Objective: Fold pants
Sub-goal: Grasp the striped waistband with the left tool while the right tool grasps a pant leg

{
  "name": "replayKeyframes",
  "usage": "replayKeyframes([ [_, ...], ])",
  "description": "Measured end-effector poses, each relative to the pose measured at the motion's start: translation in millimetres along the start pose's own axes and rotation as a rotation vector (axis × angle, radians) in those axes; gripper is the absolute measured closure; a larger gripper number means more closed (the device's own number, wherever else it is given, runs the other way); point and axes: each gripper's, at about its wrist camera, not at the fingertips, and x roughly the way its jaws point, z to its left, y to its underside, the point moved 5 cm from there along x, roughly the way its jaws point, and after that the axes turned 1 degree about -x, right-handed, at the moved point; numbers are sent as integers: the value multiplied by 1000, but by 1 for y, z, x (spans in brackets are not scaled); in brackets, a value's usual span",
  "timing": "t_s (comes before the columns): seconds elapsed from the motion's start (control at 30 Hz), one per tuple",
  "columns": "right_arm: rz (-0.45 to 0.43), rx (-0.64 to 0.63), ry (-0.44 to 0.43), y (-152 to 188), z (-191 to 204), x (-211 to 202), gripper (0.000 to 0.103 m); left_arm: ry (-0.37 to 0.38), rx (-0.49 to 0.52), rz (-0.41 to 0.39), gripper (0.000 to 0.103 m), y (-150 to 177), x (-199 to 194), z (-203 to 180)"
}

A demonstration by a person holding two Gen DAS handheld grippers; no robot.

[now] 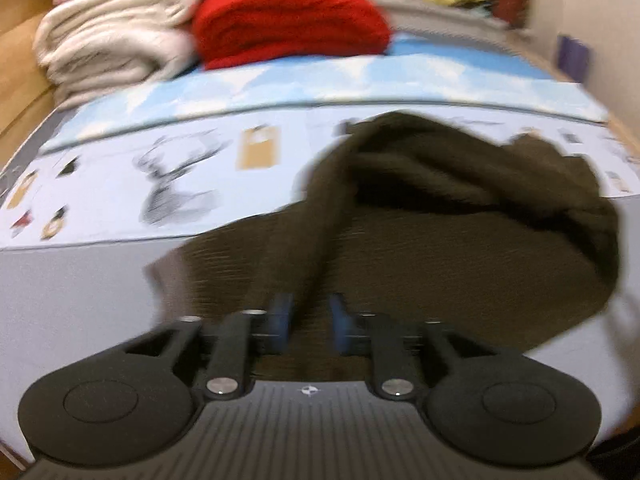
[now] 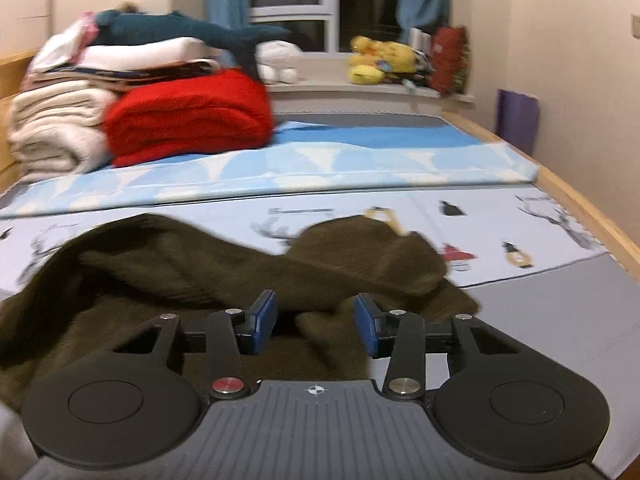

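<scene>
Dark olive-brown pants (image 1: pixel 440 232) lie crumpled on the bed, also in the right wrist view (image 2: pixel 180 280). My left gripper (image 1: pixel 310 322) has its blue pads close together around a raised ridge of the pants fabric that runs forward between them. My right gripper (image 2: pixel 316 322) is open, its blue pads wide apart over a fold of the pants, gripping nothing. The frames are blurred by motion.
The bed has a grey sheet (image 1: pixel 80 300) and a pale printed mat (image 2: pixel 500 232). A red blanket (image 2: pixel 188 116) and cream blankets (image 2: pixel 52 132) are stacked at the far left. Plush toys (image 2: pixel 376 60) sit on the window sill. A wooden bed rail (image 2: pixel 580 200) runs along the right.
</scene>
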Motion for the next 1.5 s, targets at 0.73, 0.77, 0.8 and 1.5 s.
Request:
replayKeyframes([
  [0.73,103,141,18,-21,-53,93,91,-32,-193,346,85,32,86,103],
  [0.77,42,208,-6,-30,-64,79,91,-17,-235,289,87,25,73,108],
  [0.8,-17,262,-29,-38,-73,62,91,0,-289,225,88,19,58,115],
  [1.5,476,327,-269,62,-145,26,79,-45,-58,325,60,57,19,109],
])
